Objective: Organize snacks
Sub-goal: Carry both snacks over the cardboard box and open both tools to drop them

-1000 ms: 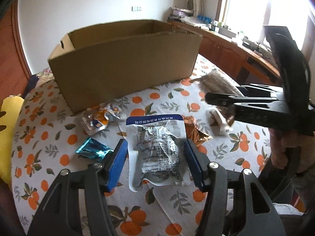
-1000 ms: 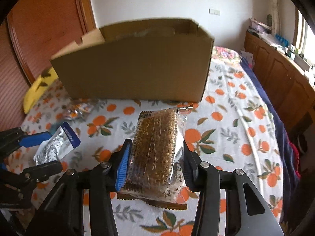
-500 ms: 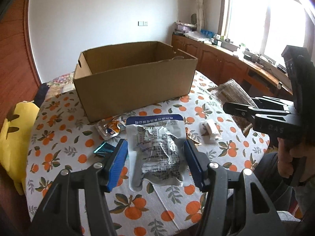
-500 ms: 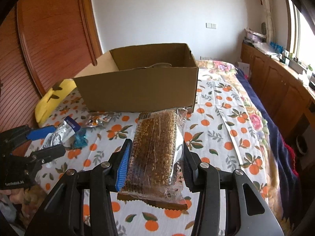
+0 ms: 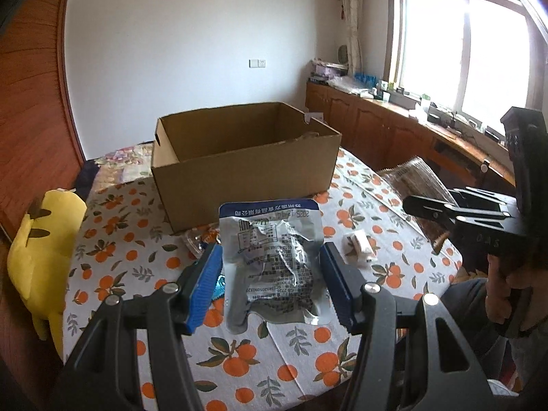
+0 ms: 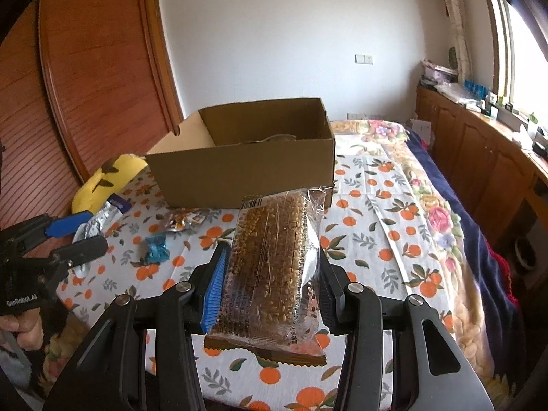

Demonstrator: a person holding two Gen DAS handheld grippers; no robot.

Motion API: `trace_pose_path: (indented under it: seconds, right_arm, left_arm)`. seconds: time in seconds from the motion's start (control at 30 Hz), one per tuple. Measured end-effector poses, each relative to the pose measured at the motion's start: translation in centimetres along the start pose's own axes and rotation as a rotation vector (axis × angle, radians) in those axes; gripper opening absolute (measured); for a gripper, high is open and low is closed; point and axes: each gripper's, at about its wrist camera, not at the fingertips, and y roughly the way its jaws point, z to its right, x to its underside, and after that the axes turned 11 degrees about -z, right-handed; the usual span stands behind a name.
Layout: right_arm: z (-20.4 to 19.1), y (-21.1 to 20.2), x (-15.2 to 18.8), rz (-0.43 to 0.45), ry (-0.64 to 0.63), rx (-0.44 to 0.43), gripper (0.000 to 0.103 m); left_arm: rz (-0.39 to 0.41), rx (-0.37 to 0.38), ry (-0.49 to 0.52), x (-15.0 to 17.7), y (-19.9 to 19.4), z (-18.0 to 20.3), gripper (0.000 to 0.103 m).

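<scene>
Gripping a crinkled silver pouch (image 5: 274, 260) with a blue printed top edge, the left tongs (image 5: 272, 282) press their blue pads against both of its sides and hold it up off the surface (image 5: 301, 359), which is covered by a cloth printed with oranges and leaves. The right tongs (image 6: 270, 284) are likewise clenched on a clear-wrapped brown grain bar (image 6: 270, 260), which stands lengthwise between their fingers and clear of the cloth. Beyond both held snacks, at the far side of the surface, sits an open cardboard box (image 5: 246, 167); something pale shows just over its near wall, too hidden to identify. Loose snacks lie on the cloth between the tongs and the box: a small blue wrapped candy (image 6: 157, 250), a shiny packet with orange print (image 6: 183, 219) close to the box's near wall, and a small white wrapped piece (image 5: 359, 246) to the right of the silver pouch. A yellow plush toy (image 5: 44, 257) rests at the left edge of the surface. On the far right, wooden cabinets (image 5: 387, 133) run below a bright window (image 5: 462, 48).
</scene>
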Motion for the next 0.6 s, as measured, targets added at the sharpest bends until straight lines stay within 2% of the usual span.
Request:
trace_pose_path:
  seconds: [0.23,0.6]
  right_arm:
    - [-0.1,-1.1,0.2,0.022,-0.003,-0.001,0.046]
    - [-1.0,-3.2,-1.9,0.076,-0.045,0.007,0.046]
  left_arm:
    - [0.024,-0.008,-0.004,-0.5,-0.8,-0.1,0.059]
    - [0.100,-0.003,0.011,-3.9,-3.1,-0.4,0.059]
